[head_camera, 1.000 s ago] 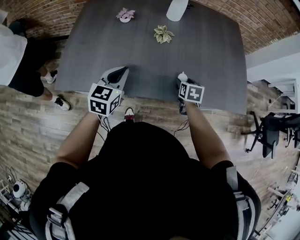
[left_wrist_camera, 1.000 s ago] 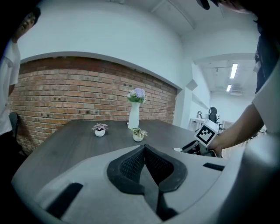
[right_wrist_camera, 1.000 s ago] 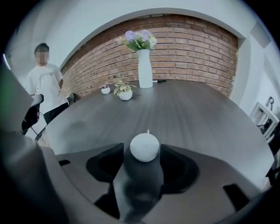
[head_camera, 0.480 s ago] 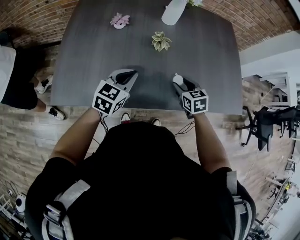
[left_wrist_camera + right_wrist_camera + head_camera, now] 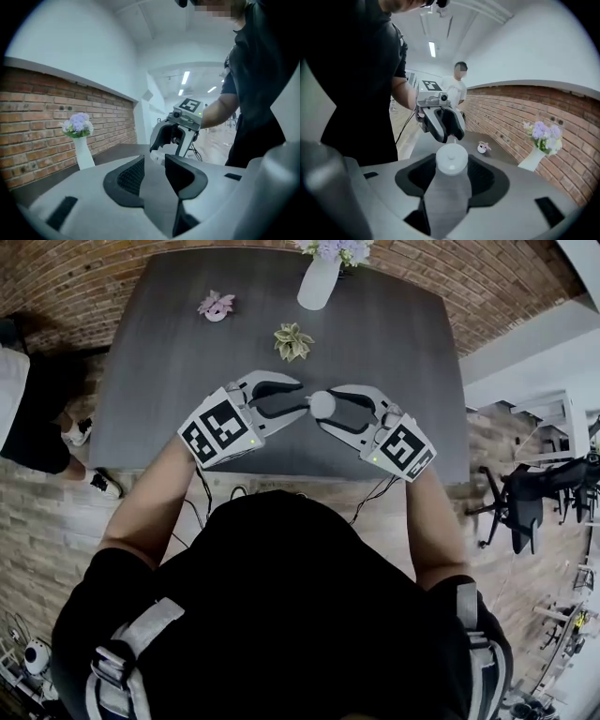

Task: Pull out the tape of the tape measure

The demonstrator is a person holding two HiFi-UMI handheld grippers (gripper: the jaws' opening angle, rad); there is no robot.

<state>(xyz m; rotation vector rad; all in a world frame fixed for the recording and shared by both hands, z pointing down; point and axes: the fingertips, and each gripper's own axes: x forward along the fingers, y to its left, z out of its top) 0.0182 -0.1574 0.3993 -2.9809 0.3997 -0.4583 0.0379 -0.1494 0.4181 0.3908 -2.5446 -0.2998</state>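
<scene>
Our right gripper (image 5: 451,182) grips the white round tape measure (image 5: 451,161) between its dark pads, the jaws having just closed in on it. Facing us, the left gripper (image 5: 450,135) hangs just above the tape measure's far edge. Its jaws have just been opening, and we cannot tell whether anything sits between them. A bare arm (image 5: 404,96) of a person in black (image 5: 356,79) holds it. Beyond, on the dark table (image 5: 506,158), sit a small pink ornament (image 5: 483,147) and a white vase (image 5: 533,161) of purple flowers (image 5: 543,132), near the brick wall (image 5: 511,110). A second person (image 5: 457,89), in white, stands behind.
</scene>
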